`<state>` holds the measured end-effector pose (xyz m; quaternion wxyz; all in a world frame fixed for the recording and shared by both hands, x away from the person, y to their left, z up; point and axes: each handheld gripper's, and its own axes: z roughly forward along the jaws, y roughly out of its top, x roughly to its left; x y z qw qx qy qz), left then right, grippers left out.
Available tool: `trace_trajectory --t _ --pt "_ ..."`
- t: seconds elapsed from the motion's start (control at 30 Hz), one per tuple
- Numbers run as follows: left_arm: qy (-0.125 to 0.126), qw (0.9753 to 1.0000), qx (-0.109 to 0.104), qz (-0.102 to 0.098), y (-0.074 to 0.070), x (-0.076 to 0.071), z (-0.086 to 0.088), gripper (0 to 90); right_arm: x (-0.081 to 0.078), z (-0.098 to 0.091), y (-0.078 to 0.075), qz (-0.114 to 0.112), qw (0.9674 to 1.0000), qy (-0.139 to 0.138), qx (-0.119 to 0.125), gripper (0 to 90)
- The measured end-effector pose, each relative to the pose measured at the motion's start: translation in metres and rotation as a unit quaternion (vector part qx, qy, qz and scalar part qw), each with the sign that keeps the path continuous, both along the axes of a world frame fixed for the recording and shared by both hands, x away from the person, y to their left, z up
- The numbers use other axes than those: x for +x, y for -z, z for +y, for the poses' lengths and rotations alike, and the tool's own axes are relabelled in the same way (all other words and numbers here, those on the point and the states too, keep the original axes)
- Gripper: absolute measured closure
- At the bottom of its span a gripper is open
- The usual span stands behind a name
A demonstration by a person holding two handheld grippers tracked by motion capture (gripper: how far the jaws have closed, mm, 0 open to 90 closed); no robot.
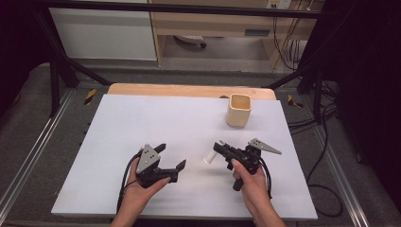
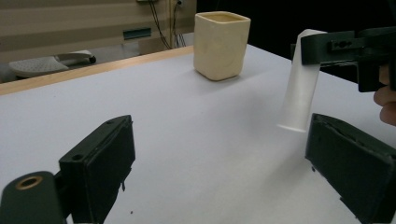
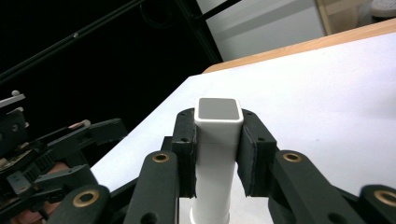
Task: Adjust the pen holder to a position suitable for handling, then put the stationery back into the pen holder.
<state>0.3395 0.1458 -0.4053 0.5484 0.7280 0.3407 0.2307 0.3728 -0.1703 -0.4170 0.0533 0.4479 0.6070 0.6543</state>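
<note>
Right claw [image 1: 220, 146] pinching white tube [image 1: 211, 154] near its top, tilted above surface [image 1: 142, 123]. Left claw [image 1: 171, 157] spread wide, nothing between, just beside tube. Cup [image 1: 239, 110] well apart behind.

A white-topped wooden table [image 1: 142, 124] stands on grey carpet [image 1: 33, 118]; beyond it, pale wood cabinets [image 1: 213, 21] and black cables [image 1: 283, 42].

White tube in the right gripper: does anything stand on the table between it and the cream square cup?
Nothing visible does. The white tube, clamped in the right gripper, faces bare white tabletop up to the cream square cup.
</note>
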Motion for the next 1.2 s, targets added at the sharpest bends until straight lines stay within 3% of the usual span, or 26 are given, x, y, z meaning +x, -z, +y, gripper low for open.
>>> trace_trajectory --t 0.27,0.5,0.93,1.07,1.2 --pt "-0.031 0.9994 -0.013 -0.006 -0.008 0.004 0.019 7.8 0.001 -0.008 -0.002 -0.014 0.9994 0.024 -0.02 70.9" --pt "-0.039 0.9991 -0.006 0.013 -0.003 0.0 0.032 6.8 0.002 -0.01 -0.003 -0.02 0.9989 0.028 -0.031 70.9" --pt "-0.055 0.9977 0.012 0.038 0.003 -0.026 0.054 6.8 0.0 -0.023 -0.009 -0.033 0.9975 0.049 -0.038 70.9" --pt "-0.067 0.9967 0.005 0.045 0.005 -0.022 0.057 6.8 0.001 -0.022 -0.011 -0.039 0.9965 0.053 -0.051 70.9" --pt "-0.072 0.9962 0.013 0.047 0.008 -0.019 0.057 6.9 0.002 -0.015 -0.017 -0.062 0.9925 0.052 -0.091 70.9"
